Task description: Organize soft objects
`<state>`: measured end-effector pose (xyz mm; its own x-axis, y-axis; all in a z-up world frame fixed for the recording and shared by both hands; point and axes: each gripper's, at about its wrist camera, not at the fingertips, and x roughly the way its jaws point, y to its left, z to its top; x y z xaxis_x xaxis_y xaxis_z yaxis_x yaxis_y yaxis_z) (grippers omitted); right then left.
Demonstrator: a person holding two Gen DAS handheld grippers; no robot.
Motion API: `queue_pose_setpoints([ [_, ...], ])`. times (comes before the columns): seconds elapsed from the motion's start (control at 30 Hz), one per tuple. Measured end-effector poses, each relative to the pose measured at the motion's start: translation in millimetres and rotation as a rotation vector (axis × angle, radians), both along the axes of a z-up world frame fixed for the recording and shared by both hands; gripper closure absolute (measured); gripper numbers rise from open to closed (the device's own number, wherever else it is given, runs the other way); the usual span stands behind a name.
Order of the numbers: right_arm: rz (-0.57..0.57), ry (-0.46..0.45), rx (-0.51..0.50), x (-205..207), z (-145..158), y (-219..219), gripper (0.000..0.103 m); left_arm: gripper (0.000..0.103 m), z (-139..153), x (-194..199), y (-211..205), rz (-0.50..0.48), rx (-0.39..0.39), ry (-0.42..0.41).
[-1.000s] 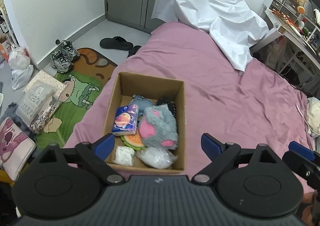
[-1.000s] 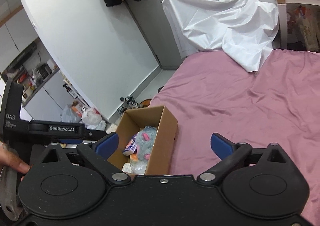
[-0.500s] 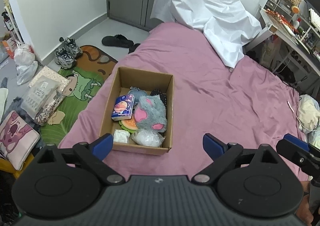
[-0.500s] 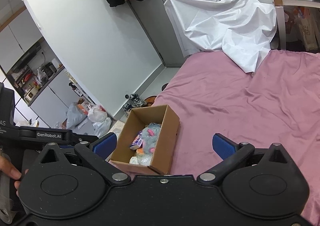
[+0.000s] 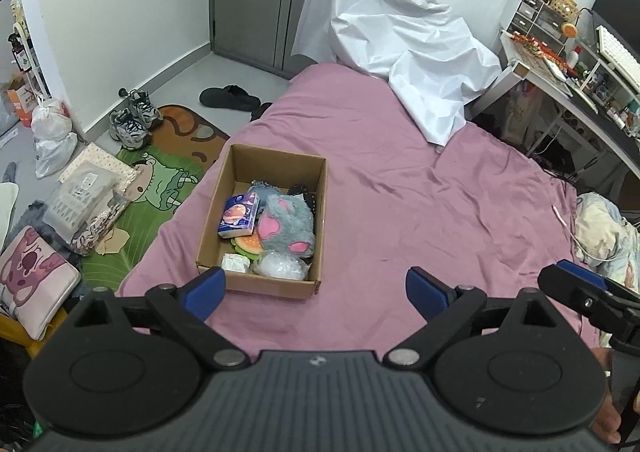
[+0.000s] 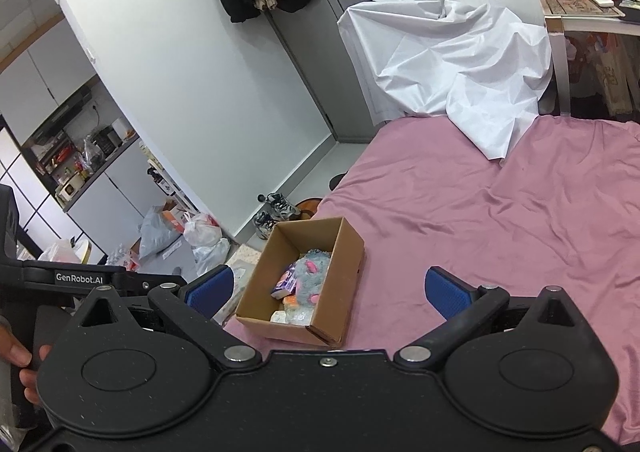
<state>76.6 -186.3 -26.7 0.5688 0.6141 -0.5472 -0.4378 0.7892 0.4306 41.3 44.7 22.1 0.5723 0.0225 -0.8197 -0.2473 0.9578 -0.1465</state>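
Observation:
An open cardboard box [image 5: 320, 208] [image 6: 344, 272] sits near the left edge of the pink bed [image 5: 420, 196] [image 6: 500, 220]. Inside it lie a grey plush with pink paws [image 5: 286, 226] [image 6: 312, 278], a tissue pack [image 5: 239, 215], a watermelon-patterned piece [image 5: 249, 243], a small white packet [image 5: 235, 263] and a clear plastic bag [image 5: 280, 270]. My left gripper [image 5: 316, 288] hovers open and empty, above and in front of the box. My right gripper [image 6: 328, 288] is also open and empty, held high to the right of the box.
A crumpled white sheet [image 5: 400, 40] covers the bed's far end. Shoes [image 5: 132, 120], slippers [image 5: 230, 97], a green mat [image 5: 160, 188], bags and cushions [image 5: 32, 276] lie on the floor to the left. A cluttered desk [image 5: 568, 64] stands on the right.
Both grippers have pulled back and up from the box, which now looks smaller and farther away. The box contents have not moved.

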Motion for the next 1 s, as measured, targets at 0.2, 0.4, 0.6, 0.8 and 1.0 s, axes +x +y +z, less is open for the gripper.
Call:
queue_pose_setpoints([
  [0.2, 0.012, -0.009, -0.008, -8, 5, -1, 0.0, 0.007, 9, -11, -1, 0.008, -0.008, -0.028],
  [0.4, 0.015, -0.007, -0.015, -12, 6, -1, 0.0, 0.007, 6, -16, -3, 0.005, -0.001, -0.043],
  [0.6, 0.026, -0.004, -0.027, -14, 6, 2, 0.0, 0.007, 1, -19, -4, 0.011, -0.002, -0.03],
  [0.8, 0.029, 0.001, -0.034, -14, 5, 5, 0.0, 0.007, 0, -21, -4, 0.012, 0.006, -0.033],
  [1.0, 0.038, 0.005, -0.04, -16, 5, 7, 0.0, 0.007, -6, -22, 1, 0.022, 0.013, -0.018],
])
